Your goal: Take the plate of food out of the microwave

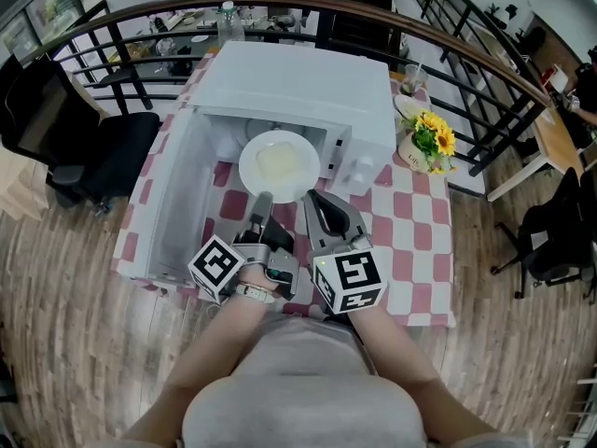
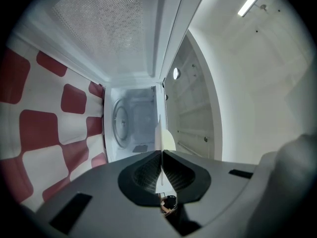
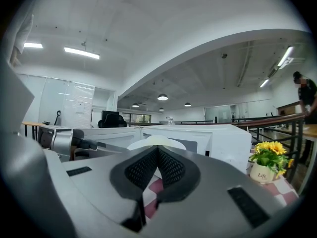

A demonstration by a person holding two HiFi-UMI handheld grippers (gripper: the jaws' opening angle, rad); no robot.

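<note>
Hovering at open microwave on red-checked tablecloth: plate in left fingers, right fingers clenched.

Plate: round, white, level, carrying pale yellow food, just outside the cavity. Microwave: white, door swung fully open.

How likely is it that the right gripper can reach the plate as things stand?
Probably yes: the plate is just ahead of the right gripper, nothing between them, though its shut jaws would need opening.
</note>
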